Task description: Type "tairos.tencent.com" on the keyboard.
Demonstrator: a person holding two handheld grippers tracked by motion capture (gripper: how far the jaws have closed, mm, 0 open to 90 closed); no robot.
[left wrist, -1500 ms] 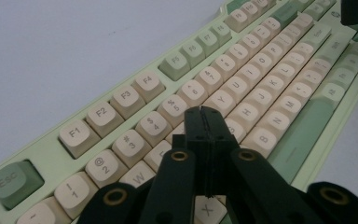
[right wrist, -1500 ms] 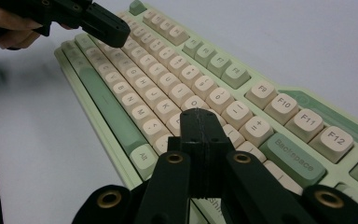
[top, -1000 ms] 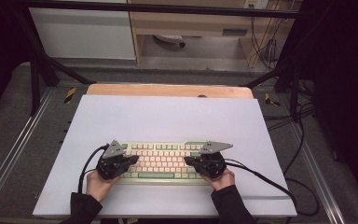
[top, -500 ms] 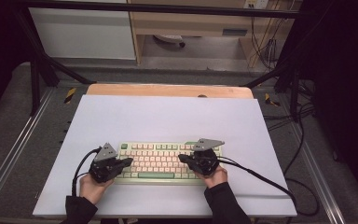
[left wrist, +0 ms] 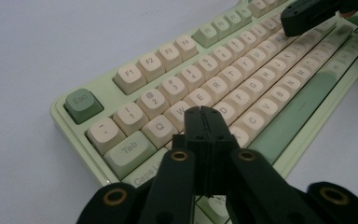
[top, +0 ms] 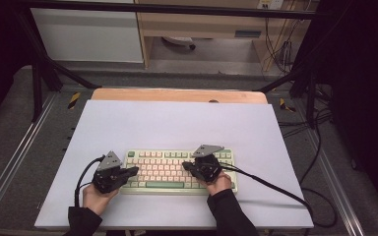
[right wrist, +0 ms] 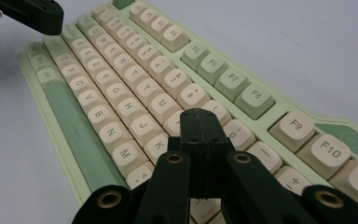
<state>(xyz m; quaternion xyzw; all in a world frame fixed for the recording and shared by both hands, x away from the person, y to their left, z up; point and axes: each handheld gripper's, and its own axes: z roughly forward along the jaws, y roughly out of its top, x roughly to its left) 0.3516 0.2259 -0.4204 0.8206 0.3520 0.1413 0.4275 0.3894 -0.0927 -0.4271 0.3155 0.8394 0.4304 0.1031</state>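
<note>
Pale green keyboard with cream keycaps (top: 174, 169) lies flat near the front edge of a wide desk covered in a light lilac sheet (top: 177, 123). The left gripper (top: 134, 170), black, hovers over the keyboard's left end, fingers pressed together, holding nothing. The right gripper (top: 186, 166) hovers over its right half, fingers likewise closed and empty.

Table (top: 177, 123) surface open behind the keyboard (top: 162, 164), up to the wooden strip (top: 177, 95) at the far edge; broad open margins left and right of it. Left claw (top: 134, 170) occupies the keyboard's left end, right claw (top: 186, 166) its right half; keys between them unobstructed. Cables (top: 275, 189) trail across the table's near right.
</note>
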